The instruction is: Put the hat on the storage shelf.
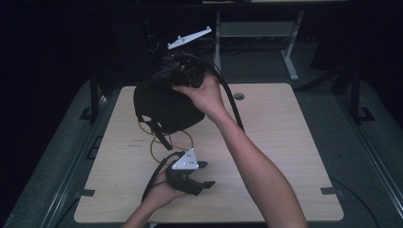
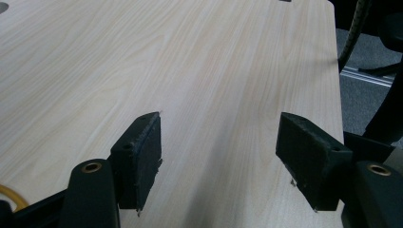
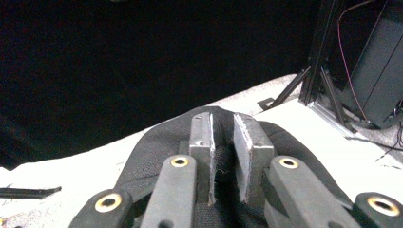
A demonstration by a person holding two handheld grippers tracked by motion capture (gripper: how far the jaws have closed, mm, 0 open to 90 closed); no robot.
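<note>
A black fabric bag with dangling straps hangs over the table's far left part, lifted by my right gripper. In the right gripper view that gripper is shut on a fold of the bag's black cloth. Under the bag a yellow cord loop lies on the wooden table. My left gripper is low near the front edge and points right, open and holding nothing. In its own view the left gripper spans bare table, with a bit of the yellow cord at bottom left.
A round cable hole sits in the table's far middle. A grey desk frame stands behind the table on the dark floor. Black frame posts and a dark cabinet show in the right gripper view.
</note>
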